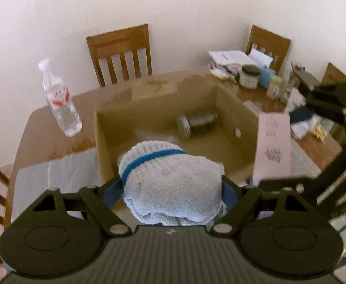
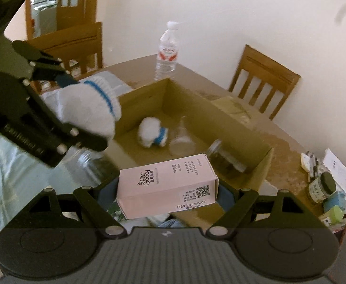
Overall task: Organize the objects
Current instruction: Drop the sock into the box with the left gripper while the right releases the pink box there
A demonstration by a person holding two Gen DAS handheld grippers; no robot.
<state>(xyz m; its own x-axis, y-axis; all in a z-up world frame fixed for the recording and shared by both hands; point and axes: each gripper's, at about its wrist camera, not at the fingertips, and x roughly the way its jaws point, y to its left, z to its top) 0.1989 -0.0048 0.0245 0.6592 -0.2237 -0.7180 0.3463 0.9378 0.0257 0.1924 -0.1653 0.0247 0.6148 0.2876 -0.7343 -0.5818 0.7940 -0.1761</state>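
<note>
Gripping rolled sock [image 1: 170, 184] between left jaws, pink box [image 2: 167, 189] between right

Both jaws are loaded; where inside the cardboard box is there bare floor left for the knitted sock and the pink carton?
The open cardboard box has bare floor in its middle, between the rolled white sock with a blue band and the near wall. Crowded: the far side, where a clear glass and a dark-filled jar lie.

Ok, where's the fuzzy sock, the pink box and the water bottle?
sock [image 1: 173, 184]: left wrist view, middle of the knit.
pink box [image 2: 165, 187]: right wrist view, its long printed side.
water bottle [image 2: 167, 54]: right wrist view, the red label.
</note>
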